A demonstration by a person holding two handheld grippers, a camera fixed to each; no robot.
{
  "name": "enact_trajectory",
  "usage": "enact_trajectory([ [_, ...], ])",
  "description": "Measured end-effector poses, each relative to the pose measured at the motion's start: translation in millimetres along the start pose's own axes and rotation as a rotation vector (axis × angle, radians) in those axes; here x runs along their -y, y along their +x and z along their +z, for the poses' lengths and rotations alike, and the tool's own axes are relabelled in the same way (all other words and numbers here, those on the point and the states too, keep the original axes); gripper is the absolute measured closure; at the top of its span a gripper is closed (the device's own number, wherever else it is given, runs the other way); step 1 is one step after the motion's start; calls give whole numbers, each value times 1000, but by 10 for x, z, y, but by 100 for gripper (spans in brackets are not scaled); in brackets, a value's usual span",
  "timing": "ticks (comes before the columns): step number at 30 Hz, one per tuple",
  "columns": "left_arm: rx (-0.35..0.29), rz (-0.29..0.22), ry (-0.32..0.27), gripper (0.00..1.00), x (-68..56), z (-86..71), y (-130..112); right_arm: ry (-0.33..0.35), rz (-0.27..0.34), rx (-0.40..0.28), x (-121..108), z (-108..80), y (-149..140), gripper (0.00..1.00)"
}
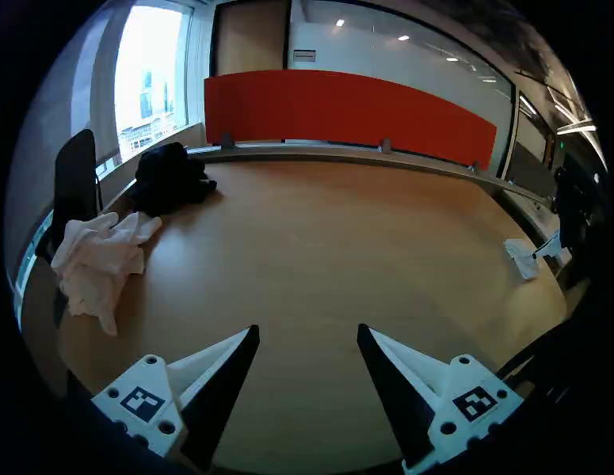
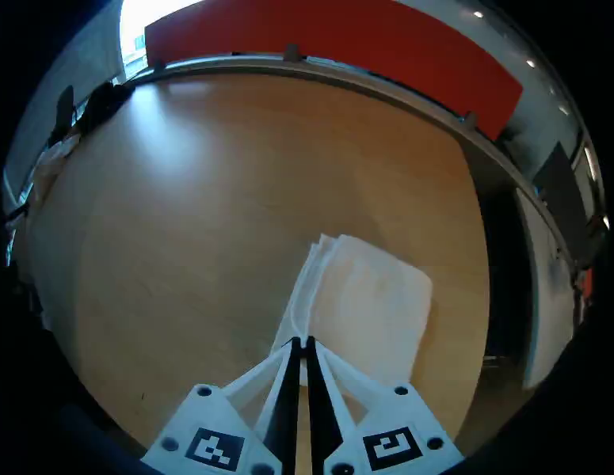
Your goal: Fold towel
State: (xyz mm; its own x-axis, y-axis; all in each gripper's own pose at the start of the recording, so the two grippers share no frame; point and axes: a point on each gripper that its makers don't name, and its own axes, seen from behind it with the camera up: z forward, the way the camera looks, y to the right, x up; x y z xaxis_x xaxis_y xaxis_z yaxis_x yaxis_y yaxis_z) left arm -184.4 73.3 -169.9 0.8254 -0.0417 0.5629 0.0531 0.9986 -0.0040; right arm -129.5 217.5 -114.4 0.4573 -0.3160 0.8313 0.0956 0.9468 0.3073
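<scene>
The left hand-held gripper (image 1: 307, 328) hovers over the bare table (image 1: 322, 229), fingers spread wide. In the left gripper view, crumpled pale cloth (image 1: 97, 261) lies at 9 o'clock and a dark bundle (image 1: 168, 178) at 10 o'clock. The right hand-held gripper (image 2: 301, 342) is drawn narrow, its tips at the near edge of the folded white towel (image 2: 370, 309), which lies flat at 5 o'clock in the right gripper view. Whether the tips pinch the towel cannot be told.
</scene>
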Motion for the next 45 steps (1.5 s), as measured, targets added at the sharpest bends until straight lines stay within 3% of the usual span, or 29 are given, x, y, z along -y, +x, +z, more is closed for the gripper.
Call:
enact_trajectory([
  [11, 5, 2, 3, 8, -8, 11, -6, 15, 10, -1, 12, 44, -62, 94],
  [21, 7, 7, 4, 8, -21, 17, 20, 49, -5, 22, 111, 117, -179, 86],
  [23, 7, 7, 5, 8, -19, 20, 24, 60, -7, 23, 134, 118, -189, 80],
  [29, 7, 6, 5, 8, -32, 24, 27, 78, -3, 23, 164, 101, -198, 33],
  [33, 7, 3, 5, 8, -45, 26, 28, 69, 10, 14, 143, 101, -168, 10],
  [45, 2, 2, 4, 8, -45, 20, 39, 53, 22, 3, 115, 85, -132, 6],
])
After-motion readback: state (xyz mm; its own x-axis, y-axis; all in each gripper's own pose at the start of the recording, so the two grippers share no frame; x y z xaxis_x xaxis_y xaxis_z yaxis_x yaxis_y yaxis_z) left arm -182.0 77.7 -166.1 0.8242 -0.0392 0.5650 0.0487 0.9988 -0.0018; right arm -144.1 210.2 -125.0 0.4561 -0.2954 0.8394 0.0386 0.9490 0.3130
